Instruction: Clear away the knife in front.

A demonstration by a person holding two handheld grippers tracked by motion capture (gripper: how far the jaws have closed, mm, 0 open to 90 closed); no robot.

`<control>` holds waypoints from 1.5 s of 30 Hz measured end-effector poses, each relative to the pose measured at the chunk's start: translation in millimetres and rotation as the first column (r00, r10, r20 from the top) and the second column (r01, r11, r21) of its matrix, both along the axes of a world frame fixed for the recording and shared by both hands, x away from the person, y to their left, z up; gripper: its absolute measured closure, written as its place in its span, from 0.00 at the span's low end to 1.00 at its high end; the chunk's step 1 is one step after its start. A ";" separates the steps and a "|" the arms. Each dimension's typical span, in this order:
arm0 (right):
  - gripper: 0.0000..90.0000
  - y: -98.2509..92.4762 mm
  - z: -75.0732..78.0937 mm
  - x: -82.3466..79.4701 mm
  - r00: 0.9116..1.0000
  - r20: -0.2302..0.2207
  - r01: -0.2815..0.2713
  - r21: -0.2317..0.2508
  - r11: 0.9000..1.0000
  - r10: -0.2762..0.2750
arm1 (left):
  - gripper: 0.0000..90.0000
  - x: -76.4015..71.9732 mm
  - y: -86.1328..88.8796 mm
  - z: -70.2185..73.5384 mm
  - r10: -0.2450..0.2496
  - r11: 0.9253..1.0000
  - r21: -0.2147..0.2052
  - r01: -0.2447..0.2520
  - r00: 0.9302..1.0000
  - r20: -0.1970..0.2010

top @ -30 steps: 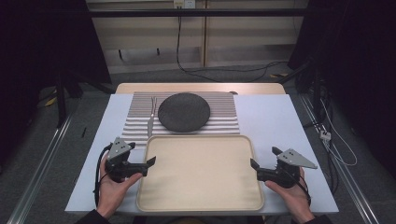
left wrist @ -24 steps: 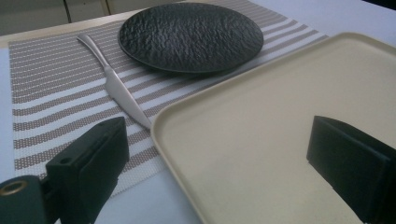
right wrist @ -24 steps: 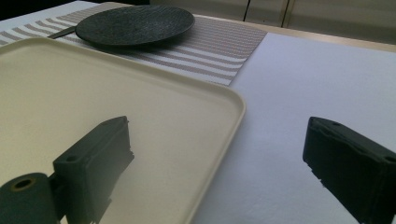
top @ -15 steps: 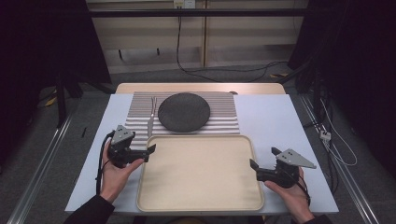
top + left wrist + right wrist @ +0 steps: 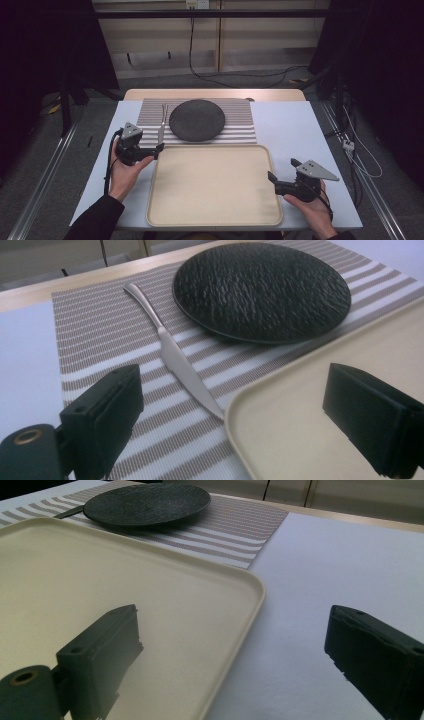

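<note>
A cream tray (image 5: 215, 220) lies at the near middle of the table, bare inside. Behind it a striped placemat (image 5: 240, 131) carries a round black plate (image 5: 196, 120) and a silver knife (image 5: 161, 131) to the plate's left. My left gripper (image 5: 159, 148) is open at the tray's far left corner, just short of the knife's blade tip. In the left gripper view the knife (image 5: 172, 357) runs between the jaws toward the tray rim (image 5: 245, 400), with the plate (image 5: 260, 290) beyond. My right gripper (image 5: 271, 180) is open, its jaws straddling the tray's right rim (image 5: 240, 625).
The white table top (image 5: 295, 130) is bare to the right of the placemat. A wooden strip (image 5: 215, 93) edges the far side. Cables (image 5: 350, 150) hang off the table's right side, and the floor beyond is dark.
My left gripper has moved forward and right, from beside the tray's left edge up to its far left corner near the knife. The right gripper has stayed put.
</note>
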State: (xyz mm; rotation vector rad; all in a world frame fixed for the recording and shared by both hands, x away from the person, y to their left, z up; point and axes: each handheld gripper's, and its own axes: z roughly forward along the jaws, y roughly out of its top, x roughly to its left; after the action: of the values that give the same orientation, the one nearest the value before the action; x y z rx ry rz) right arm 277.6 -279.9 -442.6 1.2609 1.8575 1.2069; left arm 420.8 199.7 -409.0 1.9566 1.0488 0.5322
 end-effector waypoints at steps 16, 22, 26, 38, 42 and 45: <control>0.08 5.2 0.0 5.0 1.000 -0.005 -0.016 -0.004 1.000 0.016 | 0.15 45.1 -6.0 3.2 0.038 0.999 0.015 -0.037 0.998 -0.058; 0.08 5.0 -0.2 5.2 1.000 -0.008 -0.016 -0.002 1.000 0.016 | 0.16 64.9 -10.5 6.3 0.043 0.998 0.041 -0.039 0.995 -0.091; 0.08 5.3 -0.4 6.0 1.000 -0.008 -0.022 0.000 1.000 0.022 | 0.20 80.2 -14.9 10.5 0.049 0.998 0.051 -0.043 0.993 -0.111; 0.08 6.1 -1.0 8.0 0.999 -0.015 -0.029 0.005 1.000 0.029 | 0.38 115.8 -21.3 -6.9 0.088 0.994 0.076 -0.075 0.979 -0.184; 0.08 6.2 -1.2 7.9 0.999 -0.018 -0.030 0.005 1.000 0.030 | 0.44 123.9 -22.5 -10.5 0.096 0.994 0.079 -0.082 0.974 -0.205; 0.08 5.9 -1.2 8.2 0.999 -0.017 -0.030 0.008 1.000 0.030 | 0.49 130.8 -21.6 -13.0 0.124 0.991 0.073 -0.111 0.971 -0.207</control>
State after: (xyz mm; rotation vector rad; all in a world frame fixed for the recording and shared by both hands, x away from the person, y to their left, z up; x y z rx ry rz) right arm 285.8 -274.0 -443.9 1.2560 1.8920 1.2234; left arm 551.5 178.0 -422.0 2.0476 1.3013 0.4311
